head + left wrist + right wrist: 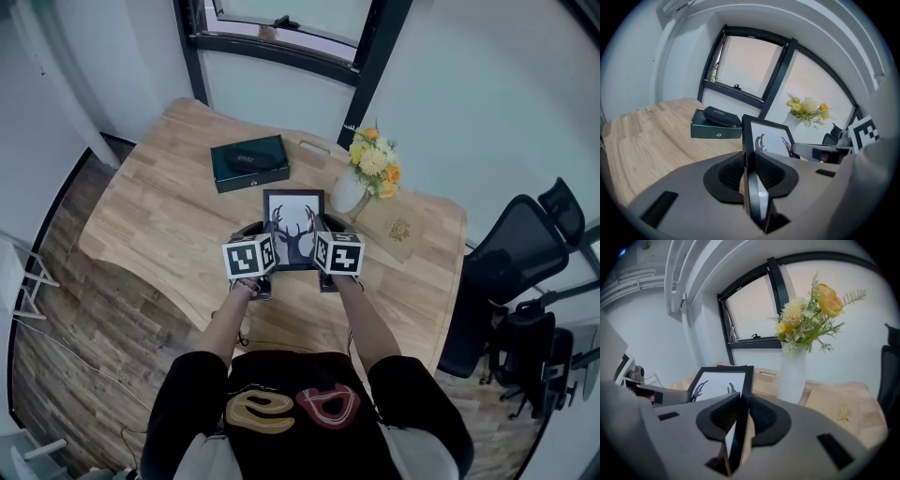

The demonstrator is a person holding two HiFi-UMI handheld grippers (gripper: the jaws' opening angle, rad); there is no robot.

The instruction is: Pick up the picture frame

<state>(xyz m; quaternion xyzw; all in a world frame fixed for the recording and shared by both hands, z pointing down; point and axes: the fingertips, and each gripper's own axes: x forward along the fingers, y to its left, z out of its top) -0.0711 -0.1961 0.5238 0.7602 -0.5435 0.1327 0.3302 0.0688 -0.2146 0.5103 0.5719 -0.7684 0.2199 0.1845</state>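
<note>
At the far left of the head view, wood floor (pixel 56 281), then a light wooden counter (pixel 159 216) across the middle. Along the top edge, a dark-framed window (pixel 281 28).

Left of centre and toward the top of the counter, a dark green box (pixel 225 178) with a black case (pixel 251 159) lying on its lid.

Just below the box, in mid-picture, the picture frame (pixel 293 228): black border, white sheet with a dark deer head, face turned up toward the head camera.

Clamped on its left edge, the left claw (pixel 264 246), with its marker cube (pixel 248 256) at the frame's lower left. In the left gripper view, the black border wedged on edge between the two ribbed pads (pixel 733 171), jaws closed onto it with only the border's thickness between them.

Clamped on the right edge in the same way, the right claw (pixel 323 246). In the right gripper view, the border again standing between the pads, pressed from either side.

Gripped so from both sides, apart from the box and just left of the vase. Not clear from any view whether the lower edge is off the counter.

Right of the frame, a white vase (pixel 349 192) of yellow and cream flowers (pixel 375 159), then a tan card (pixel 401 230) with a gold emblem lying flat.

At the far right, off the counter, a black office chair (pixel 525 253).
</note>
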